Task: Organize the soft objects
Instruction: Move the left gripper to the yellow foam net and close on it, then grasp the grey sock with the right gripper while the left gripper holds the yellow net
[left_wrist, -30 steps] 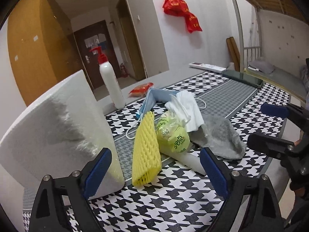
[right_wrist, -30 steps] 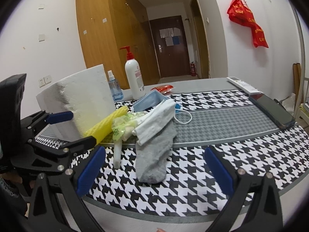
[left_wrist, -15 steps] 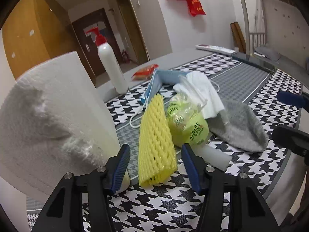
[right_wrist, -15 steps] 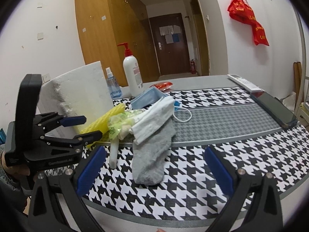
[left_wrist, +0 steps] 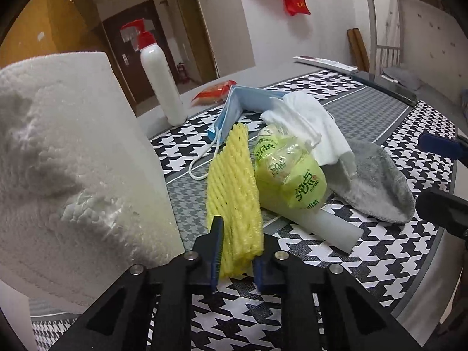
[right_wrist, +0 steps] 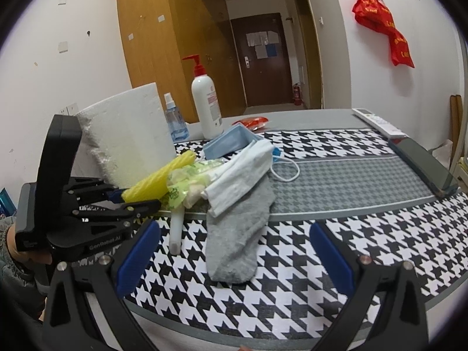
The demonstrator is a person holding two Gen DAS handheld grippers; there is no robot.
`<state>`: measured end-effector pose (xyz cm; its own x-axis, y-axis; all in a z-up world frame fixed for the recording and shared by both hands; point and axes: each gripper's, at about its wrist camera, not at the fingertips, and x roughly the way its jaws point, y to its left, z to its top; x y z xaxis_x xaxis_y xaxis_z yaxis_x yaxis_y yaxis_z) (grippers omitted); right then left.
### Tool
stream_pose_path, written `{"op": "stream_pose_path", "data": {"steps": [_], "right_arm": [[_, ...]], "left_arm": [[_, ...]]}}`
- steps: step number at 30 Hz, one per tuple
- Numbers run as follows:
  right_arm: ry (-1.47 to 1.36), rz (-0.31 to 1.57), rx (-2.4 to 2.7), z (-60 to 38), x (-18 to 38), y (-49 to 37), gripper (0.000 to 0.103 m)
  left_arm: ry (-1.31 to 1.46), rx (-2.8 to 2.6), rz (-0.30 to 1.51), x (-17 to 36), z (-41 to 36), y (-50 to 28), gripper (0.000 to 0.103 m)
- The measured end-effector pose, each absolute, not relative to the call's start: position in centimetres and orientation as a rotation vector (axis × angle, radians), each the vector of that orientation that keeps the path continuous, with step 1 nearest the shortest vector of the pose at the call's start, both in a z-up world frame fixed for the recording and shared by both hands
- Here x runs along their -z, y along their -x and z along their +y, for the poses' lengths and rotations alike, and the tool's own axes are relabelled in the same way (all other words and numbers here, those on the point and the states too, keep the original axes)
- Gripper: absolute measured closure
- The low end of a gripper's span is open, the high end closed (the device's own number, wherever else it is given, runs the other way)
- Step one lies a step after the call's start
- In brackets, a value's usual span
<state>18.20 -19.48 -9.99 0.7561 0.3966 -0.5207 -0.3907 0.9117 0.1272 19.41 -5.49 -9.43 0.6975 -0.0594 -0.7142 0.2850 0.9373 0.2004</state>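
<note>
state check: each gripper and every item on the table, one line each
left gripper: jaws closing on the near end of the foam net
right gripper: open, empty
yellow foam net: lying flat, near end between the pads
green plastic bag: crumpled, against the net
grey sock: lying flat
white cloth: lying partly on the sock
pump bottle: upright
</note>
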Motion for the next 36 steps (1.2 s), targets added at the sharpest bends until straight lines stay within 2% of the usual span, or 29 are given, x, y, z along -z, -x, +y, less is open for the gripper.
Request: {"op": "stream_pose_path", "data": {"steps": [11, 18, 25, 27, 29, 34, 36], "right_arm": [[0.016, 0.640, -0.404, -18.9, 10.3, -19.2, 0.002], [0.081, 0.716, -0.393, -17.4, 11.0, -20.1, 0.028], [0.115, 0.765, -0.377, -16.7, 11.5, -21.0, 0.036], [0.124, 0.776, -0.377, -16.6, 11.6, -21.1, 0.045], [0.129, 0.787, -0.380, -16.5, 11.8, -21.2, 0.049], [0.146, 0.803, -0.370, -16.5, 11.9, -21.3, 0.066], [0.158, 0.801, -0.364, -16.3, 11.9, -21.3, 0.079]], "left_arm": [[-0.226, 0.293, 0.740, 8.6, -4.3, -18.8, 0.088], [-0.174, 0.320, 0.728, 8.2, -3.5, -18.4, 0.089], [-0.141, 0.341, 0.707, 7.8, -3.1, -17.9, 0.089], [-0.138, 0.343, 0.700, 7.7, -3.1, -17.7, 0.089], [-0.137, 0.345, 0.693, 7.6, -3.1, -17.5, 0.089], [-0.122, 0.354, 0.695, 7.5, -2.7, -17.2, 0.089], [-0.115, 0.347, 0.695, 7.5, -2.5, -17.3, 0.089]]}}
